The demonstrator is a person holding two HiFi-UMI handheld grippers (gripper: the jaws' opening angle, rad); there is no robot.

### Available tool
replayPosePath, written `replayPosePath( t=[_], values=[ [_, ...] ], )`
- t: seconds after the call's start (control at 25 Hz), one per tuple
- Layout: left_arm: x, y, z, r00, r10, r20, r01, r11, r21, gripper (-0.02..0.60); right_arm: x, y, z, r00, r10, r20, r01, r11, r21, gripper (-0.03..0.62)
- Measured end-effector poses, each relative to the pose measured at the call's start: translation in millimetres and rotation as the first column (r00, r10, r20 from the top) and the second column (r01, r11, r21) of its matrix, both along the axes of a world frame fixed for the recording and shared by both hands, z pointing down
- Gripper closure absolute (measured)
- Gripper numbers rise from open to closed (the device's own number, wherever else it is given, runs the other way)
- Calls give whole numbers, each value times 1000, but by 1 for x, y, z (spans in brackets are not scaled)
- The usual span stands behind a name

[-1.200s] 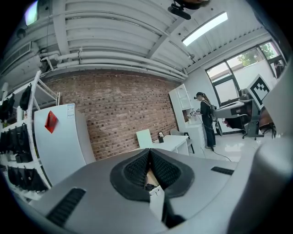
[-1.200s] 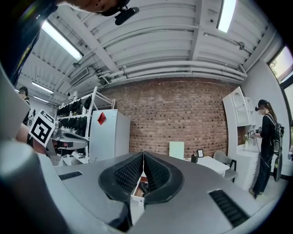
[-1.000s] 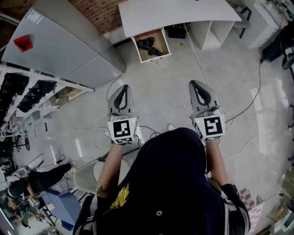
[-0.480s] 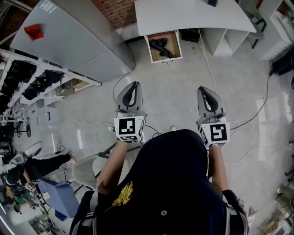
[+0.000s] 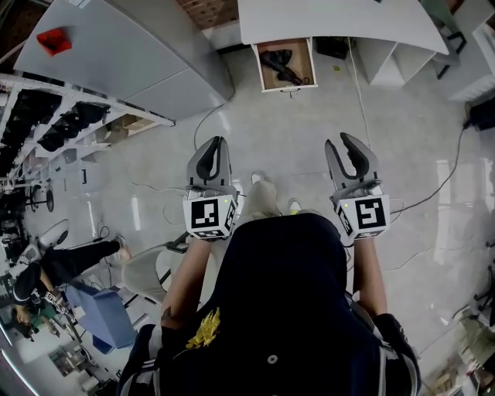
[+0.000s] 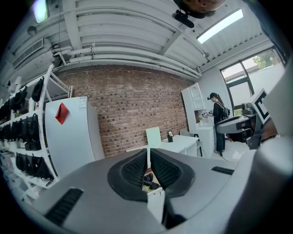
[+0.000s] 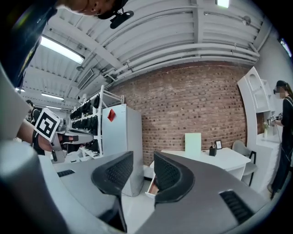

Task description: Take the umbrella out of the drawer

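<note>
Here, at the far left of the head view, we see a rack of shelves stocked with dark items. Above it, at the upper left, lies a grey cabinet bearing a small red mark.

Left of centre, our left forearm reaches straight forward from the body. The left gripper points up the frame at roughly level, with its marker cube facing the camera. In the left gripper view its jaws are pressed together with nothing pinched between them.

At top centre the drawer stands pulled out from under the white desk. The umbrella, dark and folded, lies inside it, well apart from both grippers across bare floor.

Right of centre, our right forearm reaches forward in the same way, parallel to the left. The right gripper also aims up the frame toward the desk. Its jaws are opening, and the right gripper view shows a clear gap between the pads with nothing in it.

A cable trails over the floor from the desk toward the right gripper.
</note>
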State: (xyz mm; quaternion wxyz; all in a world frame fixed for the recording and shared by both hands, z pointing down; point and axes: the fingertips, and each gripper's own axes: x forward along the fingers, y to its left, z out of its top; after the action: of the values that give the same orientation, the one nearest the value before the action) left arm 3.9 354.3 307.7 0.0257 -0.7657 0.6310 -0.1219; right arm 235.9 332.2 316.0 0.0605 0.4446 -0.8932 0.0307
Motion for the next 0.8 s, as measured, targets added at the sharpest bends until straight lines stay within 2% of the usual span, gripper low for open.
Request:
replayPosePath(
  t=[0.04, 0.08, 0.16, 0.4, 0.52, 0.8],
  values=[
    [-4, -4, 3, 1000, -1, -1, 1, 1000, -6, 558, -5, -4, 3, 1000, -8, -3, 8, 1000, -10, 409],
    [-6, -8, 8, 1000, -1, -1, 1, 1000, -12, 558, -10, -9, 7, 1000, -14, -7, 14, 1000, -20, 382],
    [-10, -19, 18, 1000, 4, -4, -4, 1000, -25, 558, -19, -20, 13, 999, -25, -22, 24, 999, -28, 357],
    [-37, -76, 39, 998, 38, -56, -40, 998, -42, 558, -50, -66, 22, 995, -2, -102, -2, 999, -36, 219],
    [-66, -114, 43, 996, 22, -81, -26, 999, -47, 558, -71, -97, 24, 990, -2, -144, -6, 998, -55, 197],
    [-127, -217, 59, 992, 1, -128, -8, 998, -59, 558, -111, -198, 30, 979, 11, -206, -35, 993, -113, 195]
  ],
)
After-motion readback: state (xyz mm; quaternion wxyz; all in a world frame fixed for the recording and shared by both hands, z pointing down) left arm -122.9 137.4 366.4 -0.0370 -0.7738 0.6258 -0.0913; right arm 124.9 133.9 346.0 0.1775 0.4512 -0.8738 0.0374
